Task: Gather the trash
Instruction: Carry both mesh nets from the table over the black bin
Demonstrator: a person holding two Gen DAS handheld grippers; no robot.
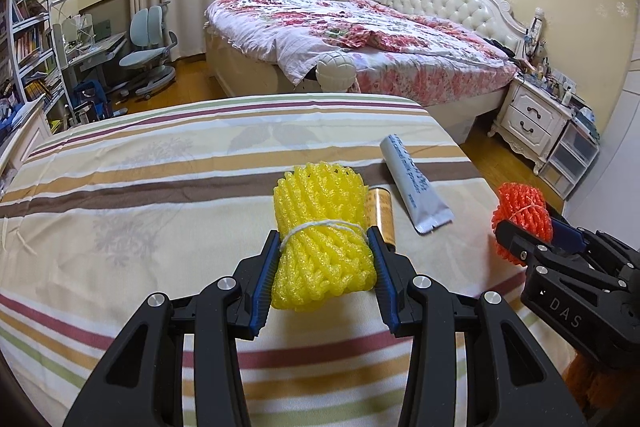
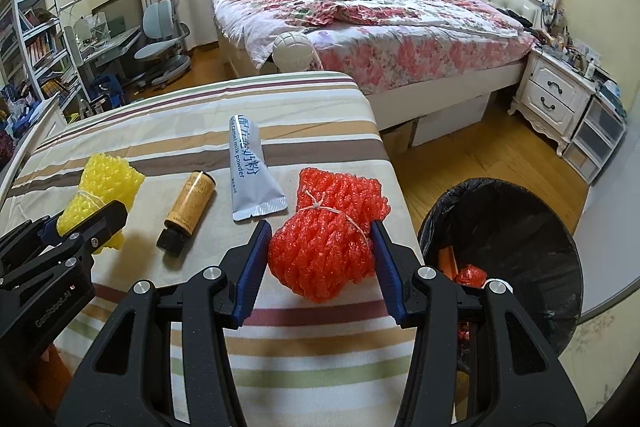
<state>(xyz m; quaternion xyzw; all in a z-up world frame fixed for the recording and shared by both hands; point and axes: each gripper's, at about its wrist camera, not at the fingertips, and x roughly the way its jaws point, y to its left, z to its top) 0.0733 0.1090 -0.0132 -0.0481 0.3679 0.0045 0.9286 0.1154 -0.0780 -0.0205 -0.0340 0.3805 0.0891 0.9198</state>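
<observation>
A yellow foam net bundle (image 1: 322, 239) tied with white string is squeezed between the blue pads of my left gripper (image 1: 325, 243), which is shut on it above the striped cloth. My right gripper (image 2: 320, 239) is shut on an orange-red foam net bundle (image 2: 324, 243), also tied with string, near the table's right edge. Each gripper shows in the other's view: the right one (image 1: 528, 227) with its orange-red foam net bundle (image 1: 524, 211), the left one (image 2: 90, 223) with its yellow foam net bundle (image 2: 100, 187). On the cloth lie a brown bottle (image 2: 188, 205) and a grey powder sachet (image 2: 250, 171).
The striped table (image 1: 140, 187) fills the foreground. A black-lined trash bin (image 2: 520, 211) stands on the wooden floor to the right of the table, with orange scraps inside. Behind are a flowered bed (image 1: 360, 39), a white nightstand (image 1: 532, 115), a desk chair (image 1: 148, 55) and bookshelves.
</observation>
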